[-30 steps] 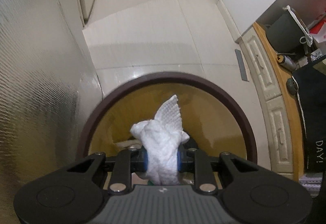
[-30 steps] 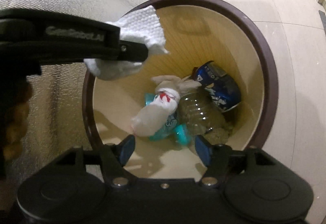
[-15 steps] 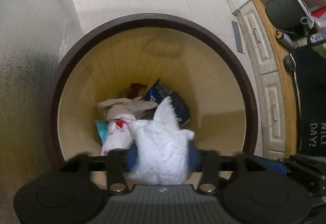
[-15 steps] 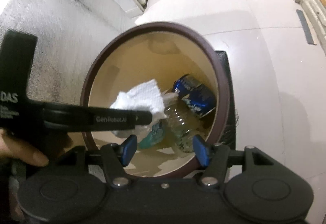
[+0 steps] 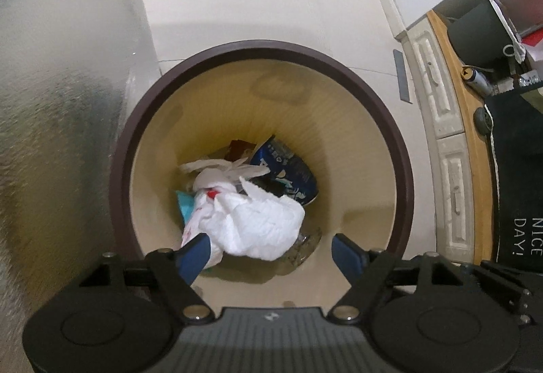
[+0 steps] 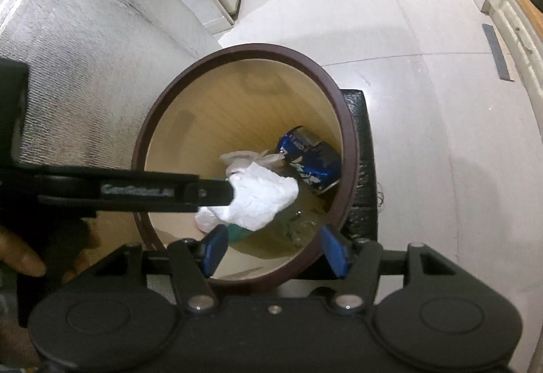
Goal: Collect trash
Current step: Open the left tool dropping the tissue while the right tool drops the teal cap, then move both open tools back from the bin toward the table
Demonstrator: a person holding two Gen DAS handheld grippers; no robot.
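The left hand-held gripper [image 5: 271, 245] hangs over the round bin [image 5: 397, 142], its jaws wide and just opened, gripping nothing. The crumpled white paper towel [image 5: 261, 223], soft and dimpled, sits loose between them above the bin's bottom, its long axis running across. Behind it lie a blue can [image 5: 288, 169] and a white plastic bag [image 5: 217, 176]. The right hand-held gripper [image 6: 271, 247] is half open and empty above the bin's near rim.

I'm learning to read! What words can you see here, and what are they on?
"NICE DAY!" on the black cloth.
"GenRobot.AI", blurred and only just readable, on the left gripper's side in the right wrist view.
The blue can has print, too blurred to read.
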